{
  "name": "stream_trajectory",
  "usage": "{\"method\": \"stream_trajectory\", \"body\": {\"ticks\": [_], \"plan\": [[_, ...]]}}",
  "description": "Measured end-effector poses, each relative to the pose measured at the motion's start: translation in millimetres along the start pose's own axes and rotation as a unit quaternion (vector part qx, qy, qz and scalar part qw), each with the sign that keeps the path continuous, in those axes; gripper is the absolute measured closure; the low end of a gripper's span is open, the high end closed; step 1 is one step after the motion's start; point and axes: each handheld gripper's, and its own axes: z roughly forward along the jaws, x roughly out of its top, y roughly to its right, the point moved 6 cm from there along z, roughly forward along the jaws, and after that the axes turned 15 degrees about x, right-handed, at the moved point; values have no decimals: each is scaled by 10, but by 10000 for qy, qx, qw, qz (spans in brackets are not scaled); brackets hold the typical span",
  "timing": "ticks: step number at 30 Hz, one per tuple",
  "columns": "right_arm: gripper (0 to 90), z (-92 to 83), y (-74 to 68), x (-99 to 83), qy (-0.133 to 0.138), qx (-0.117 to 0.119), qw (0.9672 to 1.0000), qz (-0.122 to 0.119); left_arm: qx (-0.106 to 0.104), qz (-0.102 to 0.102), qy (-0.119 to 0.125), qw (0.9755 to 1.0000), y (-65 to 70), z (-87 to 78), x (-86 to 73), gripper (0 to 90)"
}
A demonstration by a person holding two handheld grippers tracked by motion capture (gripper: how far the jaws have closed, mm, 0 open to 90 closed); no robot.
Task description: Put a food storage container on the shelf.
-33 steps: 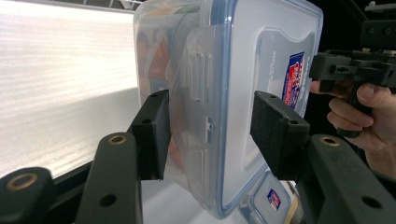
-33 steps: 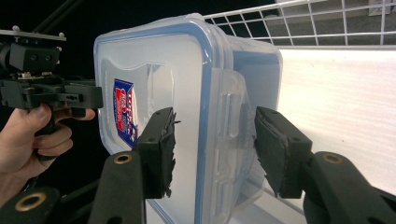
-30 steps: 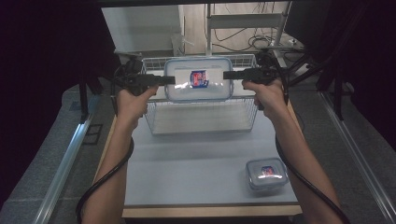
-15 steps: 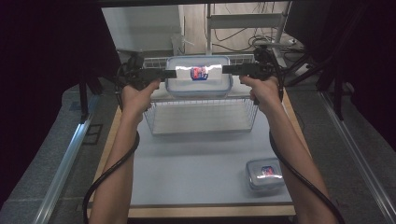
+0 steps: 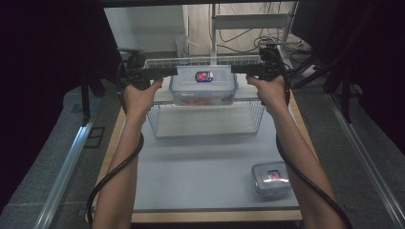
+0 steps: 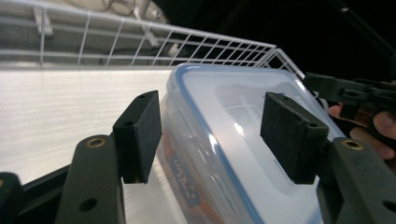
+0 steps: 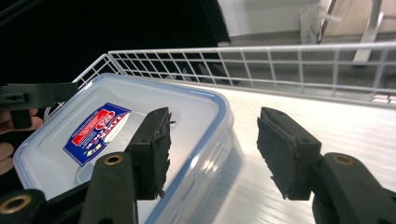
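High view: large lidded container [image 5: 204,86] is set inside the wire basket [image 5: 205,125], left gripper [image 5: 168,72] and right gripper [image 5: 239,69] jaws just opened, pads off its ends; both should be drawn straight outward, lid rim untouched

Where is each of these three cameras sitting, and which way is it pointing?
High view: above the person's side of the table, looking forward and down at the wire basket; both forearms show.
Left gripper view: rides the left claw, looking along its jaws, which straddle one end of the big lidded container.
Right gripper view: rides the right claw, looking at the container's other end; one jaw lies over the lid.
Shared: all three show the container and basket.
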Motion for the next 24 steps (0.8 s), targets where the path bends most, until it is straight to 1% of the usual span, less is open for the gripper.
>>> {"method": "stream_trajectory", "body": {"ticks": [2, 4, 5, 7, 8, 11, 13, 14, 16, 18, 19, 22, 23, 24], "plan": [[470, -66, -19, -12, -15, -64, 9999, -146, 36, 247, 99, 9996, 22, -73, -28, 396], [504, -128, -46, -46, -45, -159, 9994, -310, 59, 525, 213, 9984, 64, -151, -72, 418], [533, -155, -63, -70, -57, -167, 9991, -381, 86, 646, 249, 9976, 82, -192, -100, 437], [597, -198, -119, -135, -109, -103, 9985, -527, 119, 883, 304, 9956, 128, -267, -171, 496], [631, -218, -152, -173, -149, -108, 9979, -626, 107, 983, 329, 9946, 153, -303, -215, 516], [719, -279, -267, -303, -231, -128, 9947, -991, 137, 1325, 420, 9902, 194, -407, -375, 614], [776, -323, -338, -396, -266, -141, 9922, -1206, 37, 1413, 440, 9890, 207, -463, -509, 696], [797, -346, -370, -443, -289, -146, 9908, -1311, 11, 1500, 461, 9876, 207, -489, -578, 723], [853, -396, -427, -534, -293, -199, 9886, -1463, -46, 1585, 509, 9860, 209, -536, -723, 791], [894, -436, -484, -636, -308, -104, 9868, -1585, -121, 1665, 532, 9845, 208, -570, -869, 854], [896, -445, -511, -691, -315, -60, 9864, -1611, -142, 1713, 549, 9836, 207, -579, -934, 889], [897, -412, -580, -861, -462, 59, 9852, -1649, -188, 1799, 545, 9820, 219, -555, -1087, 900], [897, -382, -598, -912, -519, 102, 9844, -1675, -184, 1843, 532, 9813, 228, -531, -1120, 900], [897, -347, -614, -956, -579, 143, 9834, -1712, -189, 1858, 518, 9810, 243, -505, -1147, 900]]}}
